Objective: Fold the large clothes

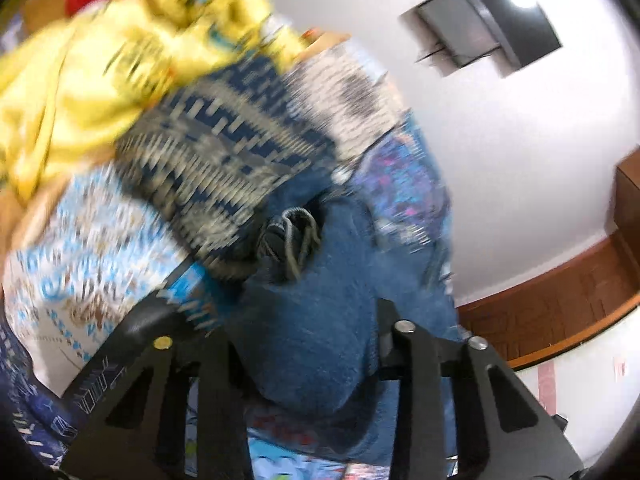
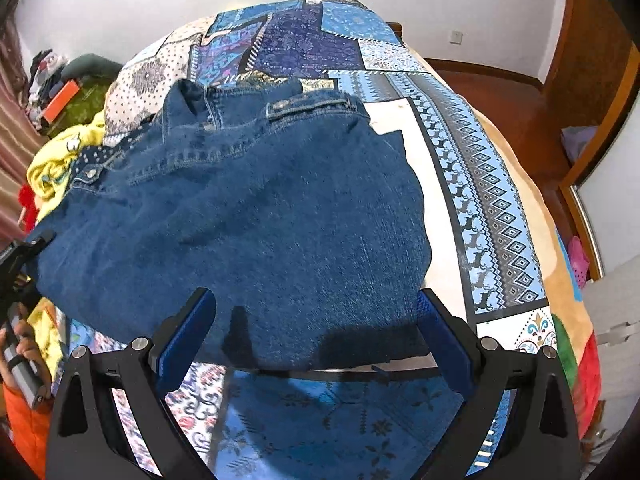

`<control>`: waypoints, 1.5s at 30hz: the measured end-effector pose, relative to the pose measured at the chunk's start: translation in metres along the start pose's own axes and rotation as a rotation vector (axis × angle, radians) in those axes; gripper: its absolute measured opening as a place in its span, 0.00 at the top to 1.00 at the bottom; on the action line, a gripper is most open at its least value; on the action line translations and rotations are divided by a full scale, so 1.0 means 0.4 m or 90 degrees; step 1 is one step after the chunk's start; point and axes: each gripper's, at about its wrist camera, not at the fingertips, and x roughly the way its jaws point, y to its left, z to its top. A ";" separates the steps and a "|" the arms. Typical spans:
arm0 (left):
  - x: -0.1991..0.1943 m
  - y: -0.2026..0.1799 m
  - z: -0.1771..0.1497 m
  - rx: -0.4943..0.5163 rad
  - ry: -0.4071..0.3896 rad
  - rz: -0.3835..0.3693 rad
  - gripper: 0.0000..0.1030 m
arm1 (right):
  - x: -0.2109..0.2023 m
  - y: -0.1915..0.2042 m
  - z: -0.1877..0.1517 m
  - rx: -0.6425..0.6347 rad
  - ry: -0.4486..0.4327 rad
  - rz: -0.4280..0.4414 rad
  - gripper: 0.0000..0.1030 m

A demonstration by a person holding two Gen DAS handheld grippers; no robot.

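Crowding the denim garment [image 2: 240, 216]: yellow clothes [image 2: 56, 160].

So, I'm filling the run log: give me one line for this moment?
garment: denim jacket on patchwork bedspread | left gripper: shut on denim jacket | right gripper: open over hem

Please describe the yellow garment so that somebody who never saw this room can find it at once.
Start at the bed with the blue patchwork cover, where the denim garment lies. Past the denim's left edge, a crumpled yellow garment sits in the pile. It is the only bright yellow cloth, beside something red.
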 end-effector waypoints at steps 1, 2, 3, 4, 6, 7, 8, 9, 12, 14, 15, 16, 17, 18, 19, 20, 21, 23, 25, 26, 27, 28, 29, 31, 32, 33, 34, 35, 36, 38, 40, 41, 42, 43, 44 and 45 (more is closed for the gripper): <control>-0.015 -0.021 0.009 0.010 -0.009 -0.012 0.71 | -0.004 0.002 0.004 0.005 -0.003 0.004 0.05; -0.033 -0.043 0.018 0.019 -0.018 -0.027 0.72 | -0.014 0.006 0.009 0.009 -0.009 0.012 0.05; -0.044 -0.056 0.024 0.025 -0.026 -0.036 0.72 | -0.021 0.012 0.013 0.008 -0.015 0.021 0.05; -0.056 -0.076 0.033 0.032 -0.033 -0.045 0.73 | -0.031 0.020 0.017 0.005 -0.022 0.035 0.05; -0.085 -0.108 0.050 0.052 -0.049 -0.051 0.73 | -0.058 0.050 0.028 -0.008 -0.041 0.057 0.05; -0.106 -0.124 0.059 0.063 -0.062 -0.049 0.73 | -0.068 0.073 0.034 -0.020 -0.051 0.065 0.05; -0.120 -0.131 0.064 0.068 -0.071 -0.050 0.74 | -0.074 0.094 0.040 -0.033 -0.056 0.073 0.05; -0.143 -0.139 0.066 0.076 -0.082 -0.051 0.74 | -0.076 0.112 0.044 -0.045 -0.059 0.081 0.05; -0.209 -0.151 0.067 0.102 -0.122 -0.043 0.74 | -0.065 0.193 0.052 -0.090 -0.058 0.107 0.05; -0.245 -0.165 0.064 0.135 -0.147 -0.024 0.74 | -0.040 0.256 0.055 -0.127 -0.051 0.122 0.05; -0.249 -0.172 0.061 0.148 -0.154 -0.016 0.74 | -0.027 0.283 0.054 -0.142 -0.048 0.126 0.05; -0.260 -0.180 0.058 0.167 -0.162 -0.007 0.74 | -0.012 0.310 0.054 -0.157 -0.042 0.128 0.05; -0.265 -0.189 0.054 0.184 -0.166 0.000 0.74 | 0.009 0.338 0.053 -0.174 -0.032 0.129 0.05; -0.266 -0.192 0.049 0.196 -0.167 0.003 0.74 | 0.033 0.367 0.049 -0.192 -0.018 0.133 0.05; -0.265 -0.196 0.046 0.205 -0.166 0.006 0.74 | 0.052 0.389 0.045 -0.206 -0.006 0.135 0.05; -0.258 -0.198 0.044 0.211 -0.161 0.010 0.74 | 0.078 0.417 0.038 -0.223 0.012 0.135 0.05; -0.251 -0.199 0.041 0.218 -0.157 0.013 0.74 | 0.095 0.432 0.030 -0.235 0.023 0.135 0.05; -0.225 -0.202 0.032 0.238 -0.145 0.024 0.74 | 0.134 0.457 0.010 -0.260 0.042 0.122 0.05; -0.197 -0.207 0.019 0.253 -0.125 0.026 0.74 | 0.168 0.464 -0.007 -0.269 0.065 0.114 0.03; -0.182 -0.211 0.011 0.258 -0.120 0.029 0.74 | 0.184 0.462 -0.011 -0.266 0.077 0.114 0.02; -0.176 -0.214 0.006 0.261 -0.118 0.032 0.74 | 0.195 0.458 -0.014 -0.264 0.085 0.115 0.01; -0.171 -0.219 0.002 0.264 -0.118 0.033 0.74 | 0.203 0.456 -0.017 -0.266 0.087 0.116 0.01; -0.167 -0.227 -0.002 0.266 -0.118 0.030 0.74 | 0.201 0.456 -0.018 -0.270 0.087 0.115 0.01; -0.169 -0.245 -0.006 0.272 -0.118 0.022 0.74 | 0.196 0.456 -0.017 -0.278 0.091 0.113 0.01; -0.169 -0.256 -0.007 0.275 -0.119 0.017 0.74 | 0.192 0.452 -0.013 -0.279 0.098 0.117 0.01; -0.170 -0.273 -0.010 0.283 -0.119 0.013 0.74 | 0.186 0.446 -0.011 -0.276 0.100 0.123 0.01; -0.168 -0.291 -0.013 0.293 -0.120 0.009 0.74 | 0.177 0.439 -0.009 -0.271 0.102 0.131 0.01; -0.164 -0.307 -0.016 0.302 -0.118 0.006 0.74 | 0.163 0.423 -0.003 -0.257 0.100 0.144 0.01; -0.158 -0.329 -0.023 0.314 -0.116 0.002 0.74 | 0.148 0.406 -0.001 -0.243 0.096 0.150 0.01; -0.141 -0.380 -0.041 0.339 -0.105 -0.012 0.74 | 0.106 0.361 0.003 -0.210 0.075 0.160 0.01; -0.120 -0.430 -0.065 0.363 -0.095 -0.026 0.74 | 0.066 0.312 0.003 -0.193 0.051 0.154 0.01; -0.108 -0.456 -0.081 0.374 -0.090 -0.036 0.74 | 0.042 0.281 0.004 -0.182 0.036 0.143 0.01; -0.097 -0.478 -0.095 0.383 -0.084 -0.045 0.74 | 0.022 0.251 0.006 -0.170 0.022 0.131 0.01; -0.079 -0.508 -0.117 0.394 -0.075 -0.056 0.74 | 0.002 0.220 0.005 -0.157 0.010 0.121 0.01; -0.064 -0.532 -0.137 0.403 -0.067 -0.065 0.74 | -0.023 0.178 0.005 -0.127 -0.007 0.110 0.01; -0.044 -0.561 -0.164 0.416 -0.055 -0.076 0.74 | -0.038 0.148 0.006 -0.102 -0.016 0.107 0.01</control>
